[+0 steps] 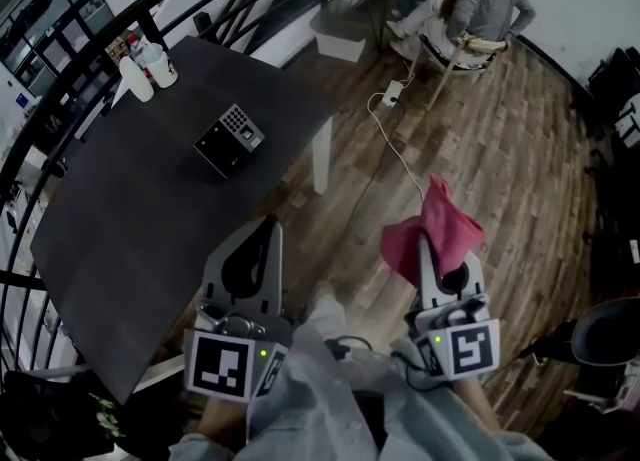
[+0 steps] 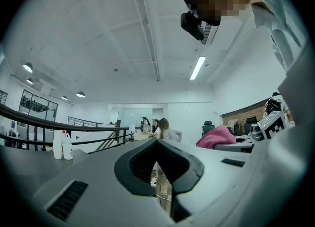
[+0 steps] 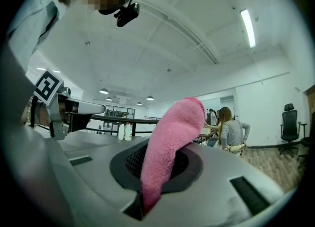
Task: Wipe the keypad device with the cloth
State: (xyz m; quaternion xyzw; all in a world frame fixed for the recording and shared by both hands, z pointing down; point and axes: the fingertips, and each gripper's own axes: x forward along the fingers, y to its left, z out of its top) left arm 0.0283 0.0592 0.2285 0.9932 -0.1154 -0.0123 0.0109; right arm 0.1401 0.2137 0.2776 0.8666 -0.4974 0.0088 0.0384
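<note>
The keypad device [image 1: 229,138], a small black box with a grid of keys, lies on the dark table [image 1: 130,219], well ahead of both grippers. My left gripper [image 1: 262,231] hangs over the table's near right edge, jaws shut and empty. My right gripper [image 1: 428,245] is out over the wooden floor, shut on a pink cloth [image 1: 433,229] that sticks up from its jaws. That cloth [image 3: 170,145] fills the middle of the right gripper view. From the left gripper [image 2: 160,199] view the pink cloth [image 2: 216,136] shows at the right.
Two white bottles [image 1: 148,66] stand at the table's far left corner, by a black railing [image 1: 60,79]. A person sits on a chair [image 1: 470,14] across the wooden floor. A white power strip and cable [image 1: 390,99] lie on the floor beyond the table.
</note>
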